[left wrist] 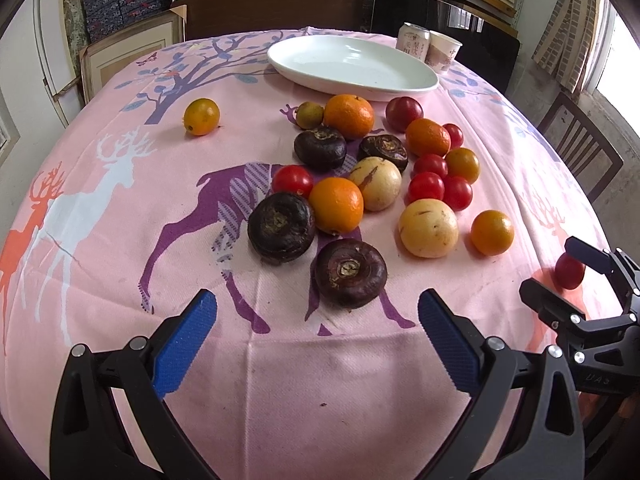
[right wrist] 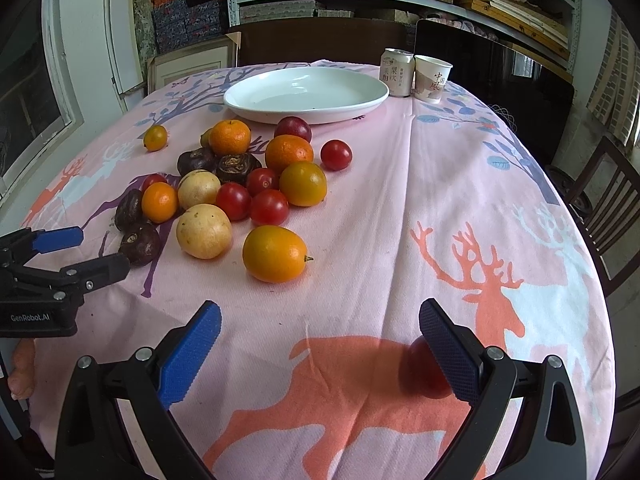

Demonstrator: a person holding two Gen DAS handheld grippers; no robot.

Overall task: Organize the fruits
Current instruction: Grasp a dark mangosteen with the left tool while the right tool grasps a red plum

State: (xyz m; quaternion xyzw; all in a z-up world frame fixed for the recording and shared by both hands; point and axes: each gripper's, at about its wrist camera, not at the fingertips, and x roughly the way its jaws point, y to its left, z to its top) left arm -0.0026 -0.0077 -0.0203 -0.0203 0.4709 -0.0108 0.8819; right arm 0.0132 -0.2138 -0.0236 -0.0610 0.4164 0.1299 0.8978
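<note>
A pile of fruit lies mid-table: oranges [left wrist: 336, 205], red cherry tomatoes [left wrist: 426, 187], dark water chestnuts [left wrist: 350, 273] and pale yellow fruits [left wrist: 428, 228]. A lone small orange [left wrist: 201, 116] sits apart at the left. An empty white plate [left wrist: 352, 67] stands behind the pile. My left gripper [left wrist: 318, 312] is open and empty, just in front of the nearest chestnut. My right gripper [right wrist: 320, 320] is open; a red tomato [right wrist: 420, 368] lies on the cloth against its right finger. That tomato also shows in the left wrist view [left wrist: 569, 272].
A drink can [right wrist: 396, 72] and a paper cup [right wrist: 433, 78] stand right of the plate. The table has a pink deer-print cloth [right wrist: 460, 200]. A wooden chair [right wrist: 612, 216] stands at the right edge. Shelves line the back wall.
</note>
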